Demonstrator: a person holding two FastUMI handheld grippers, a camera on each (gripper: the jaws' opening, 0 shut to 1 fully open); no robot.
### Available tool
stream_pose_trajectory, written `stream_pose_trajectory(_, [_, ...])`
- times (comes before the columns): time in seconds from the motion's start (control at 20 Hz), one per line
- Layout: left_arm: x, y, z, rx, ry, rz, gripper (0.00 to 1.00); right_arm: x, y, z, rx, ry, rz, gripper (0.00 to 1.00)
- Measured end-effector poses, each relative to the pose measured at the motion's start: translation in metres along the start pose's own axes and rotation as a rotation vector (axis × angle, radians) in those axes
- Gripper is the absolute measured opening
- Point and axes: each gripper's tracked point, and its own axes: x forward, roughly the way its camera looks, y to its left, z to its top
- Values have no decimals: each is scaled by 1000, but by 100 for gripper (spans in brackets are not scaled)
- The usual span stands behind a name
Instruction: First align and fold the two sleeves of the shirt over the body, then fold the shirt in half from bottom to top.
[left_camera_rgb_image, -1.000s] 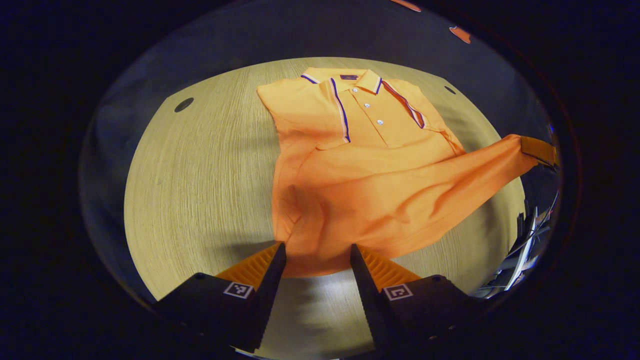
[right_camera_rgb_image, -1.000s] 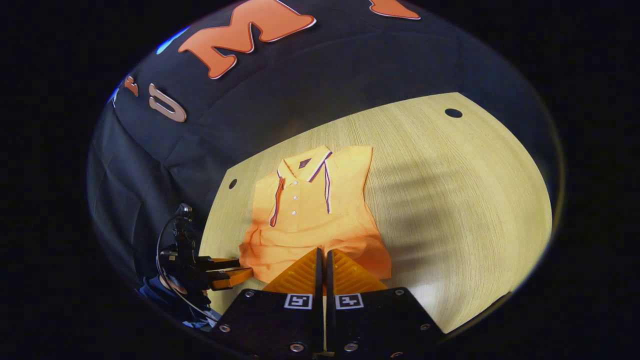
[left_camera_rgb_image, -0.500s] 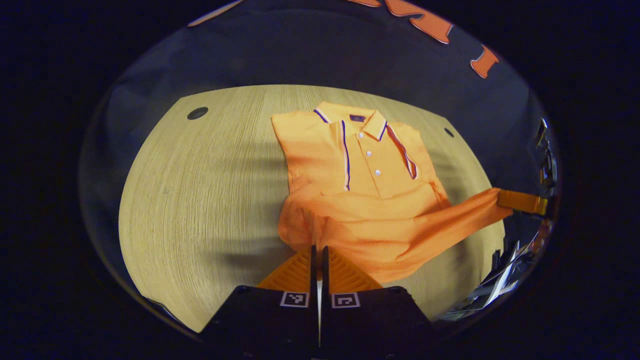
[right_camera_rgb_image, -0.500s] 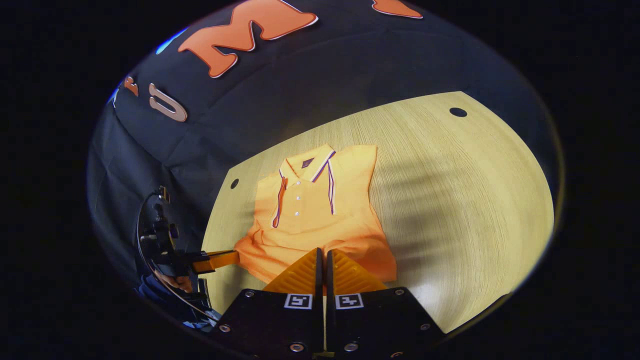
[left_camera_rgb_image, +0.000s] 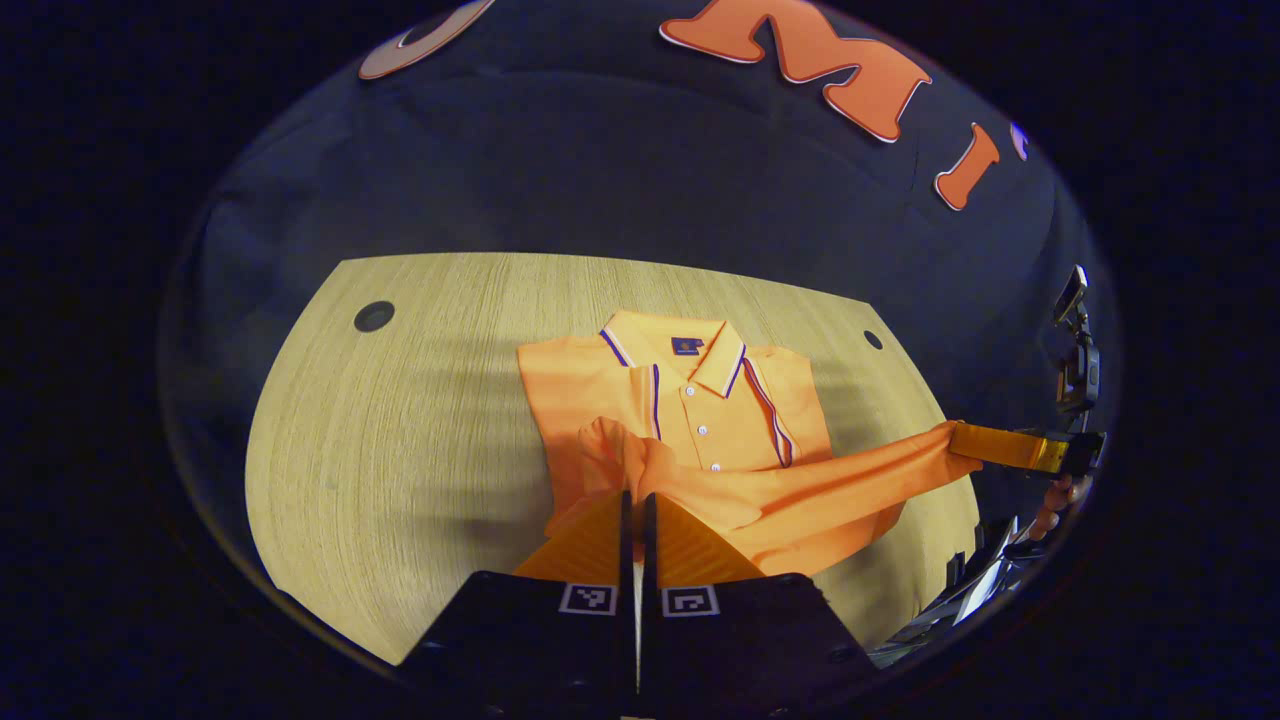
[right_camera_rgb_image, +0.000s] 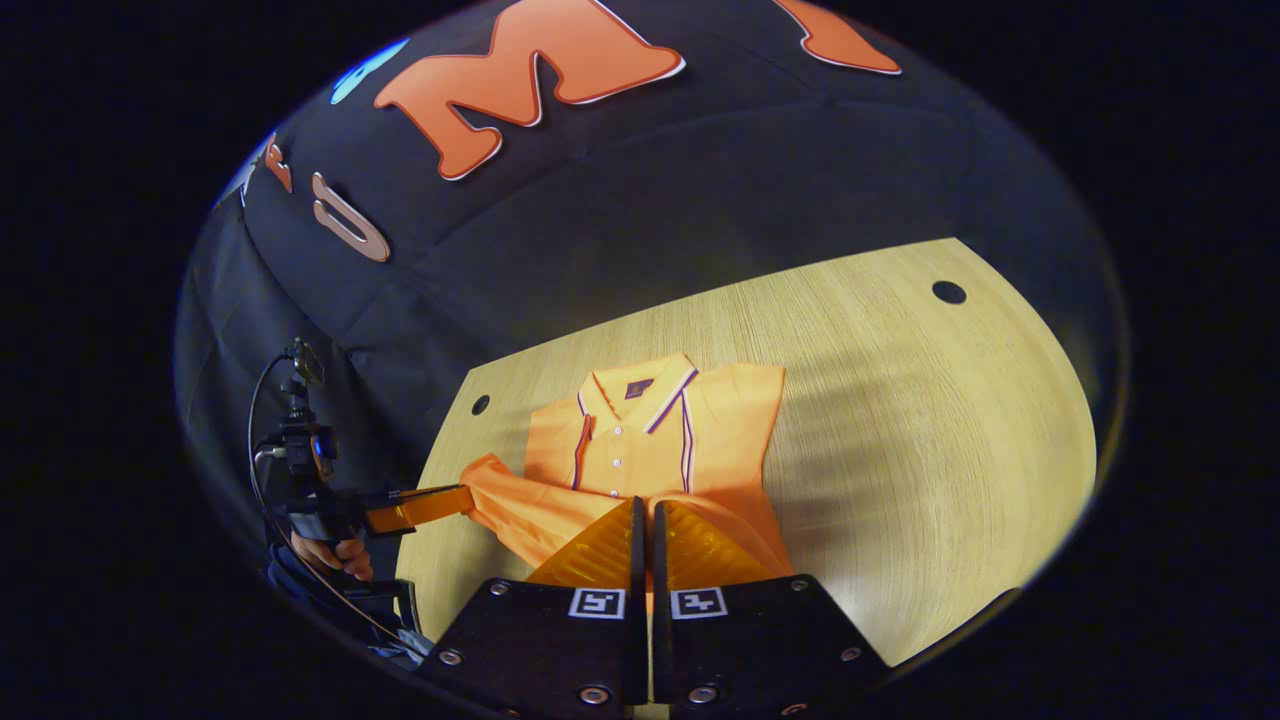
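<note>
Wooden table (left_camera_rgb_image: 400, 420), hem-lifted orange shirt (left_camera_rgb_image: 700, 420)

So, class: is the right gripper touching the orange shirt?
Touching. In the left gripper view, the right gripper pinches the shirt hem, cloth stretched taut.

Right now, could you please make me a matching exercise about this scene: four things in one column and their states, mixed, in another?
1. collar
2. hem
3. left tool
4. table

a. shut on a hem corner
b. lies flat at the far end
c. lifted and pulled taut
d. pale wood with round holes

Pairs: 1-b; 2-c; 3-a; 4-d
</note>
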Motion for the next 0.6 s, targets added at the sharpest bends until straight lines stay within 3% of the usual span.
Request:
stream_pose_trajectory(0.3, [26,17,57,11,-29,26,2,44,-9,61,-29,-31,-40,2])
stream_pose_trajectory(0.5, [54,45,84,65,-55,118,2,79,-31,89,-22,-33,-91,2])
stream_pose_trajectory(0.6, [68,55,92,102,-60,150,9,96,-43,102,5,-43,-127,2])
